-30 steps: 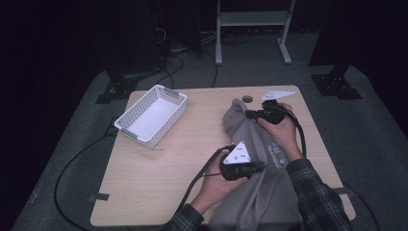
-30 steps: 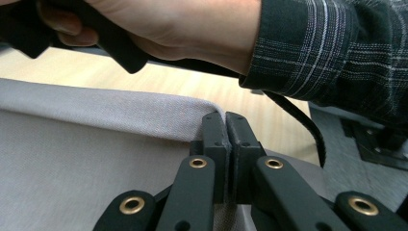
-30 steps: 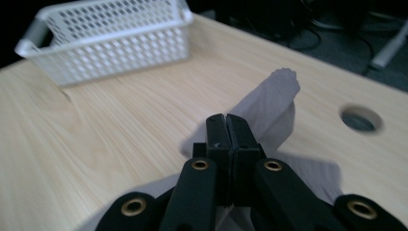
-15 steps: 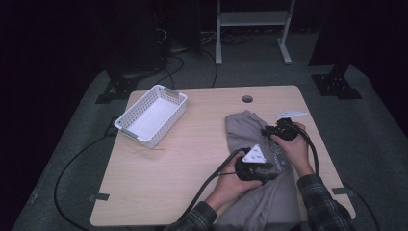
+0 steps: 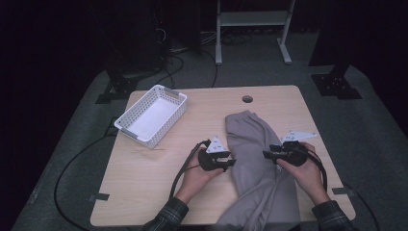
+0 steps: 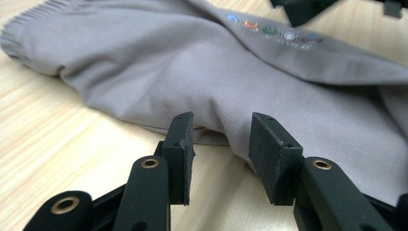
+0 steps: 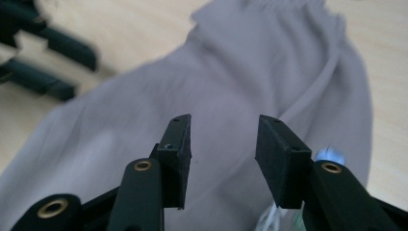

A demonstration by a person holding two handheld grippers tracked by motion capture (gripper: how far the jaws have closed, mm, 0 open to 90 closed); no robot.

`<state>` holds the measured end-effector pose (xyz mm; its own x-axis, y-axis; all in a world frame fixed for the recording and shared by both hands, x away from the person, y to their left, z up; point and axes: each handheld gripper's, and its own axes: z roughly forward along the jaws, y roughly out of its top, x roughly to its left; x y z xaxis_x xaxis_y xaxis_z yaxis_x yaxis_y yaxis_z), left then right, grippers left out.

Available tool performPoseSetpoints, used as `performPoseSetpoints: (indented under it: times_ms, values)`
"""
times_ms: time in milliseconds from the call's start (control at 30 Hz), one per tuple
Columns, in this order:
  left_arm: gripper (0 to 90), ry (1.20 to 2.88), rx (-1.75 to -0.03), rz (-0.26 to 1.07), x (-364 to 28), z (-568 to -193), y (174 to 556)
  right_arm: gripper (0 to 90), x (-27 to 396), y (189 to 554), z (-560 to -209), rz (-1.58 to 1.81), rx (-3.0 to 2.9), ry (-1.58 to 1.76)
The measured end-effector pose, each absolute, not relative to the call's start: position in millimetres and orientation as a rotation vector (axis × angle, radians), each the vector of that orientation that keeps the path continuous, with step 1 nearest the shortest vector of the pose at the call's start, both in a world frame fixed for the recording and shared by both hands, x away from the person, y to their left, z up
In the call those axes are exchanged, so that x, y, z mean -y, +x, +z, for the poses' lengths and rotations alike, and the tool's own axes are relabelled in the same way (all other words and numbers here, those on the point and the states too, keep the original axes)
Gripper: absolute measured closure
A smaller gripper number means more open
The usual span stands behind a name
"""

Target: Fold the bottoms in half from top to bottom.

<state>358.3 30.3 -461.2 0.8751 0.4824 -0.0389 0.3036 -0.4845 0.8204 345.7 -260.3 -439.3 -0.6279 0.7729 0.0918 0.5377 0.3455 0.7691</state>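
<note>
White plastic lattice basket (image 5: pixel 153 115), upright on light wooden table (image 5: pixel 144 178); round hole (image 5: pixel 247 99) near table's far edge.

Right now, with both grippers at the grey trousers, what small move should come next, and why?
Probably close the left gripper on the trousers edge: its jaws, just opened, stand apart at that edge. The right gripper hangs open above the cloth.

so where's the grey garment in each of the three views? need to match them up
High view: the grey garment lies right of centre on the table, running off the near edge.
Left gripper view: it crosses the upper frame, just beyond the open jaws; small coloured emblems at top.
Right gripper view: it spreads behind the open jaws.
Shared landmark: its gathered waistband, top left in the left gripper view, top in the right.
</note>
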Motion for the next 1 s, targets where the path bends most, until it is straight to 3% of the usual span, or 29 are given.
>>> performPoseSetpoints:
  times_ms: [267,567,800,1000]
  values:
    - [60.8,2.211,-0.544,0.282,-8.0,-468.9,357.8,49.1,257.2,305.4,-449.9,1.182,-2.415,1.157]
    - [66.0,2.238,-0.582,0.258,-0.8,-476.5,359.6,48.3,249.6,293.5,-466.4,1.059,-2.52,1.126]
    - [71.3,2.253,-0.588,0.305,-5.6,-475.9,357.8,74.5,252.9,295.6,-471.7,1.023,-2.492,1.101]
    - [73.3,2.266,-0.634,0.34,-33.8,-473.8,356.5,85.4,237.9,302.2,-472.3,1.035,-2.51,1.045]
